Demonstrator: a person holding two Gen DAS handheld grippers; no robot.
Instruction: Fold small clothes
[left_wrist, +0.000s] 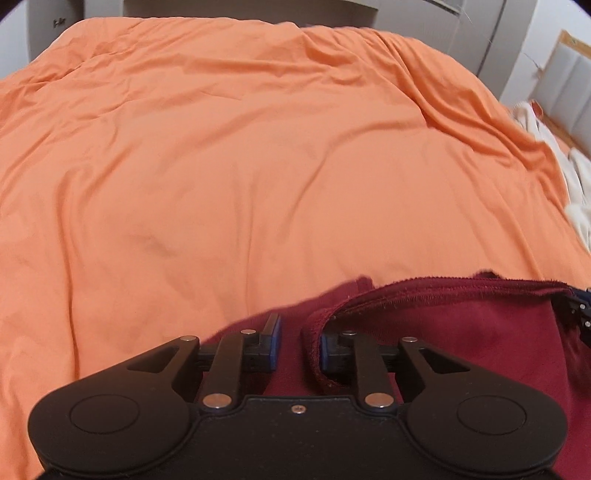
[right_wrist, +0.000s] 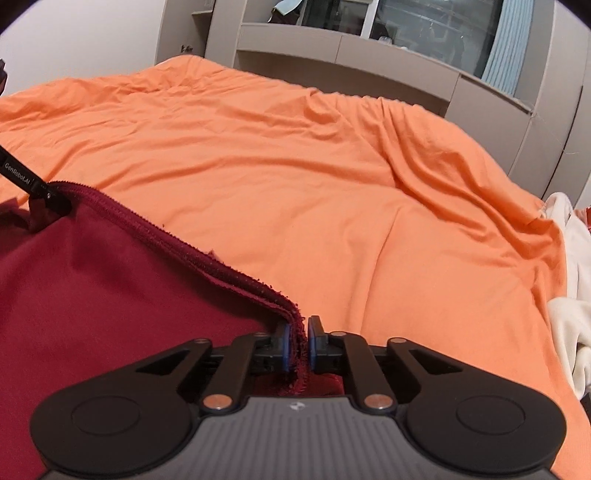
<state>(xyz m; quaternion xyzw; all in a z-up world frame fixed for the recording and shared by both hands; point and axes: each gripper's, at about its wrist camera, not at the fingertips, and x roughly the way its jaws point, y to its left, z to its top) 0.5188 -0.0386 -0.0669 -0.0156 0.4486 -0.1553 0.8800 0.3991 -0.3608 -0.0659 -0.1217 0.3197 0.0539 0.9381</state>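
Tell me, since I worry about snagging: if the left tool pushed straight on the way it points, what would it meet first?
Most likely the dark red garment lying under and just ahead of the left tool, then the orange bedcover beyond it. Its jaws stand apart, the hem beside one pad. Depth is hard to judge.

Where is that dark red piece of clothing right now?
The dark red garment lies on the orange bedspread at the near edge, lower left in the right wrist view. The right claw pinches its hem; the left claw stands open at the other end.

ahead: bare orange bedcover (left_wrist: 258, 166) | right: cream clothes (right_wrist: 569, 314) piled
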